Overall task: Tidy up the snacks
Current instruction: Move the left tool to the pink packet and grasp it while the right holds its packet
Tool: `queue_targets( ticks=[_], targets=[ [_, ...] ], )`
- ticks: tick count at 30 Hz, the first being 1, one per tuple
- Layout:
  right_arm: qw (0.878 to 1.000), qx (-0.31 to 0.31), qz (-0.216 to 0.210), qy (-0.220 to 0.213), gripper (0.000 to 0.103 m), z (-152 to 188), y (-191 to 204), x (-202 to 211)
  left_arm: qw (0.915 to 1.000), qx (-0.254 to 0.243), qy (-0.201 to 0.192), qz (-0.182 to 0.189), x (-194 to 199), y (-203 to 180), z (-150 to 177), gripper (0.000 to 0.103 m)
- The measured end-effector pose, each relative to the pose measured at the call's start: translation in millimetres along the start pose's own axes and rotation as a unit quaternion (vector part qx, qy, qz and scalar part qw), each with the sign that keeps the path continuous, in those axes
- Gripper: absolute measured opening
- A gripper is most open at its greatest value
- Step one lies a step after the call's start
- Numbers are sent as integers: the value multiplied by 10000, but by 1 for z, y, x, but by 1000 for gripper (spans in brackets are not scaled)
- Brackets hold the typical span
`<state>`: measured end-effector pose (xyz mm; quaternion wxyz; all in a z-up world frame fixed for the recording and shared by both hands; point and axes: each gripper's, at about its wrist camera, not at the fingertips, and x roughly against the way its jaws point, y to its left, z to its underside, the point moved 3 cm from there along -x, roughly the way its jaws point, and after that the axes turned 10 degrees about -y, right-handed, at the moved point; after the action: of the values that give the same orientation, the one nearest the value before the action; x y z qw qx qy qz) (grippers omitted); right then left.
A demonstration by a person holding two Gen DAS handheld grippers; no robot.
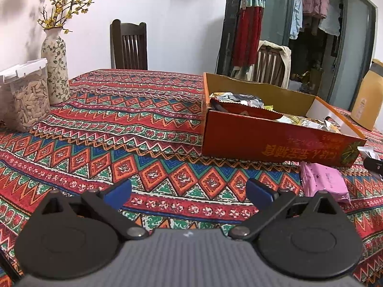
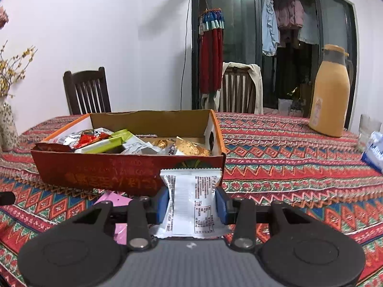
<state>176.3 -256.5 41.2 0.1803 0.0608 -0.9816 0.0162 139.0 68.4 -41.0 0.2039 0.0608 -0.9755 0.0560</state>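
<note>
An open red cardboard box holding several snack packets stands on the patterned tablecloth; it also shows in the right wrist view. My right gripper is shut on a white snack packet and holds it upright just in front of the box's near right corner. A pink snack packet lies on the cloth in front of the box; it also shows in the right wrist view, left of the right gripper. My left gripper is open and empty over the cloth, left of the pink packet.
A clear container of seeds and a flowered vase stand at the far left. A tan thermos jug and a blue-white tissue pack are at the right. Dark wooden chairs stand behind the table.
</note>
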Motion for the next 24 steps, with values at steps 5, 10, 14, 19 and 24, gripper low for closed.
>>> queue_targets(
  ticks=[5,10,14,19,24],
  targets=[
    [9999,-38,-94,-88,40,8,1,0,9994,-200,213,-165,-7,-6,0,103],
    [9997,-104,-186,-100,40,13,-1,1,9985,-423,213,-259,-4,-22,-8,103],
    [9996,-133,-209,-157,40,13,0,4,9980,-604,159,-116,-3,-49,-20,103],
    [9993,-226,-159,-237,40,11,-4,7,9959,-859,210,205,-6,-93,-26,103],
    [9992,-268,-124,-259,40,10,-4,7,9934,-910,454,523,-15,-129,-22,103]
  ],
)
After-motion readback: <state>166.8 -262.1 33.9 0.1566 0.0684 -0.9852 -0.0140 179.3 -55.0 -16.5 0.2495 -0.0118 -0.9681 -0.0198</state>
